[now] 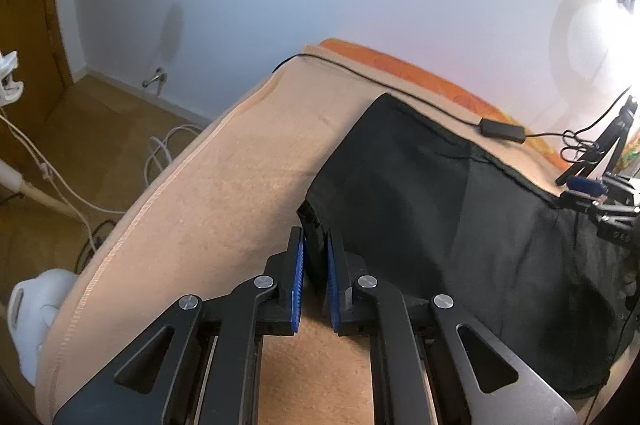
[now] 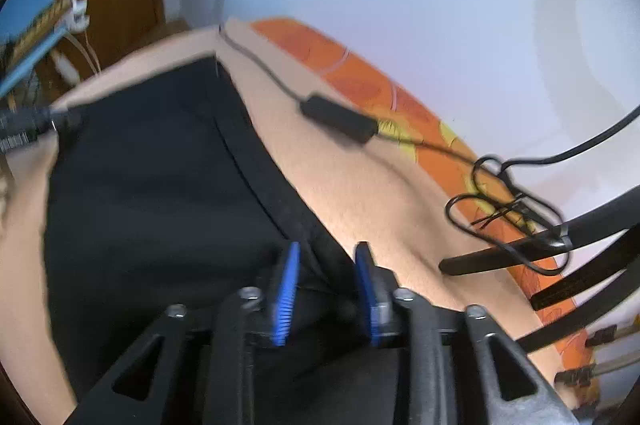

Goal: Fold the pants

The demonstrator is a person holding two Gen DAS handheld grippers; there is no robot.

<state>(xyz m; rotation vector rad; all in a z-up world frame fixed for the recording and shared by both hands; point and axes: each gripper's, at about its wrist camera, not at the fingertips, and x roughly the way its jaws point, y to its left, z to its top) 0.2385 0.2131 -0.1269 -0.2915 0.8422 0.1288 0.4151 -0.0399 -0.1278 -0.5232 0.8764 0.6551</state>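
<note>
Black pants (image 1: 440, 209) lie spread on a beige blanket (image 1: 224, 185) over a bed. My left gripper (image 1: 315, 245) is shut on the near left corner of the pants, a fold of black cloth pinched between its blue pads (image 1: 298, 265). In the right wrist view the pants (image 2: 152, 185) fill the left and middle. My right gripper (image 2: 326, 261) stands over their right edge, its blue pads (image 2: 286, 289) a hand's width apart with black cloth between them. The right gripper also shows in the left wrist view (image 1: 600, 209) at the far right edge of the pants.
A black cable with an inline box (image 2: 340, 121) lies on the blanket behind the pants, coiling near black tripod legs (image 2: 560, 265) at right. An orange sheet (image 2: 360, 81) runs along the wall. White cables (image 1: 80, 185) and a white object (image 1: 32, 313) lie on the wooden floor at left.
</note>
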